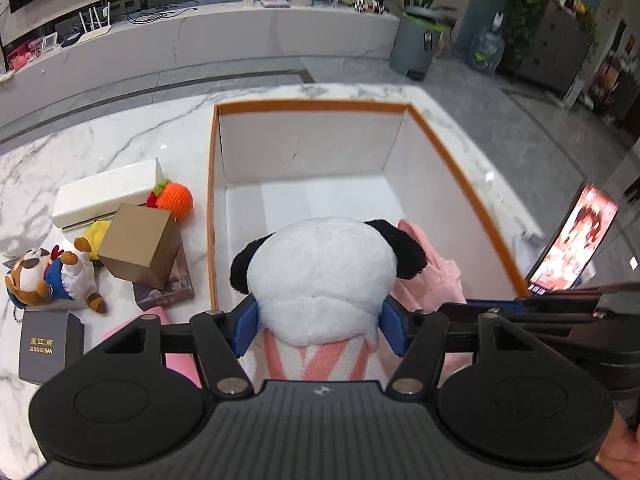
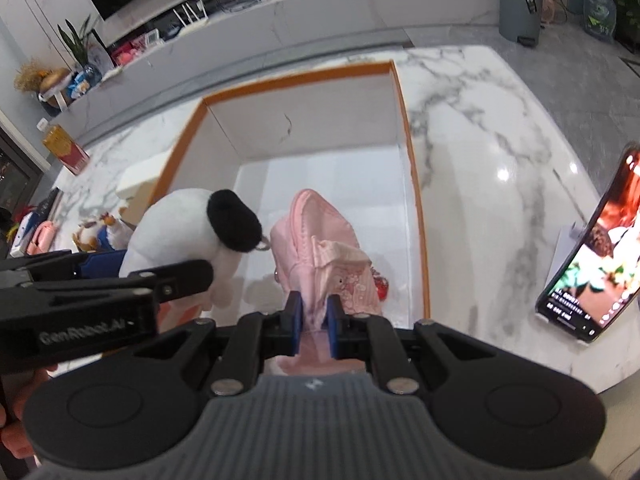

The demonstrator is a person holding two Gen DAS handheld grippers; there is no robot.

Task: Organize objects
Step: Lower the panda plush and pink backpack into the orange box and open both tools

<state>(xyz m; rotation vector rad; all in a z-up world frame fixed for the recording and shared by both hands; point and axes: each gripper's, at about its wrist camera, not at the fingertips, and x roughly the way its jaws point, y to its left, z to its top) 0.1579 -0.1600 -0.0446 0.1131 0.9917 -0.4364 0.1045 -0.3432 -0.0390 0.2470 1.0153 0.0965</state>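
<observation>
At the bottom centre of the left wrist view, the left gripper [image 1: 320,326] was seen clamped on the panda plush [image 1: 324,276], held over the near end of the orange-rimmed box [image 1: 452,148]. In the right wrist view, the right gripper [image 2: 314,318] was pinched on the pink bag [image 2: 320,248], inside the same box. Farther back, at left centre, a brown carton [image 1: 140,246] and an orange crocheted toy [image 1: 175,201] were seen on the marble table [image 1: 120,140].

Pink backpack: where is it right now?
In the right wrist view the pink backpack sits inside the orange-rimmed box, held by the right tongs, with the panda plush just to its left.
</observation>
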